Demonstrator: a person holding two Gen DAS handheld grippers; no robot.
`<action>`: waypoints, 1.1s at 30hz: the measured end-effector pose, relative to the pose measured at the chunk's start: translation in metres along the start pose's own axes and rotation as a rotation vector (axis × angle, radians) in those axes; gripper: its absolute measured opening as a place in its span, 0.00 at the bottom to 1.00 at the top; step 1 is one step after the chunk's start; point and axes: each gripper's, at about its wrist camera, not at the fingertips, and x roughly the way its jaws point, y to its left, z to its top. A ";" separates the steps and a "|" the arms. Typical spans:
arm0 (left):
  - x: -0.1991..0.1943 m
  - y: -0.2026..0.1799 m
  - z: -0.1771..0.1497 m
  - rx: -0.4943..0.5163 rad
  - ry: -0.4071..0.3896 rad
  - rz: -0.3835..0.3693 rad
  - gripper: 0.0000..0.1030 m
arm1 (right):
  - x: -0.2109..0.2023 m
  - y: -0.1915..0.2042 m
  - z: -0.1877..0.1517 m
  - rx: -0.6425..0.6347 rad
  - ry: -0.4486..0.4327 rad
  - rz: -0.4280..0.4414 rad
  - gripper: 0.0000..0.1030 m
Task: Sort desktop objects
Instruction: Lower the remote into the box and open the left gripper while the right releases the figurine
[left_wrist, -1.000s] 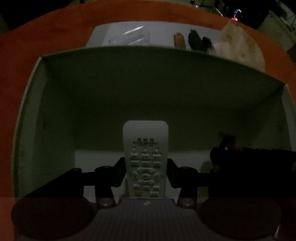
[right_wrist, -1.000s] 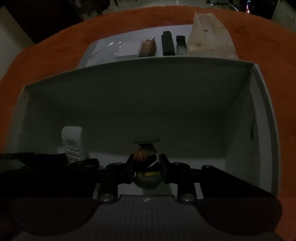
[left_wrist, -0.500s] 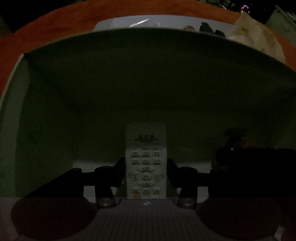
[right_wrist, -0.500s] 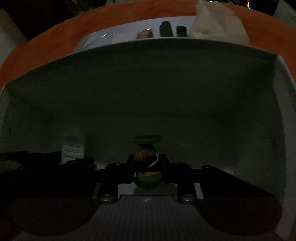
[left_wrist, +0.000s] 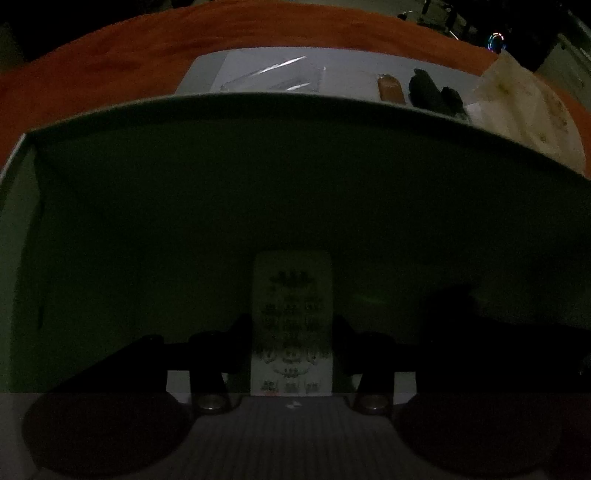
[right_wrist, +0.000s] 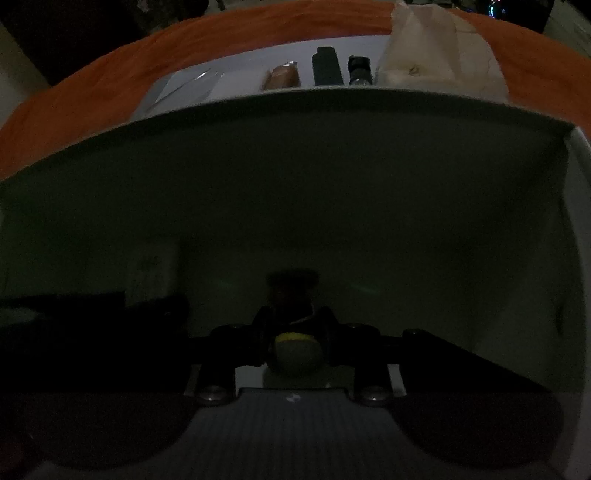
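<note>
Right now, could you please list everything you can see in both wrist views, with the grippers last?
Box: one, white, open-topped, near on the table; both grippers reach into it.
Remote control: one, white with buttons, inside the box, held between the left gripper's fingers.
Figurine: one, dark with a yellow band, inside the box, held in the right gripper.
Table: one, orange-red top, under everything.
Tray: one, white, beyond the box.
Clear plastic case: one, on the tray's left part.
Brown item: one, on the tray's middle.
Black items: two, right of the brown one.
Paper bag: one, pale, far right.
Left gripper: black, clamped on the remote.
Right gripper: black, clamped on the figurine.
</note>
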 end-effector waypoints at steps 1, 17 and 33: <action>0.001 -0.001 0.000 0.003 -0.003 0.000 0.40 | 0.001 -0.001 0.000 0.002 0.000 0.003 0.29; 0.005 -0.006 0.003 0.010 -0.018 0.016 0.40 | 0.011 -0.003 0.007 0.023 -0.005 0.017 0.29; -0.008 0.003 -0.005 -0.026 0.022 0.021 0.54 | -0.001 -0.001 0.008 0.021 -0.019 -0.021 0.52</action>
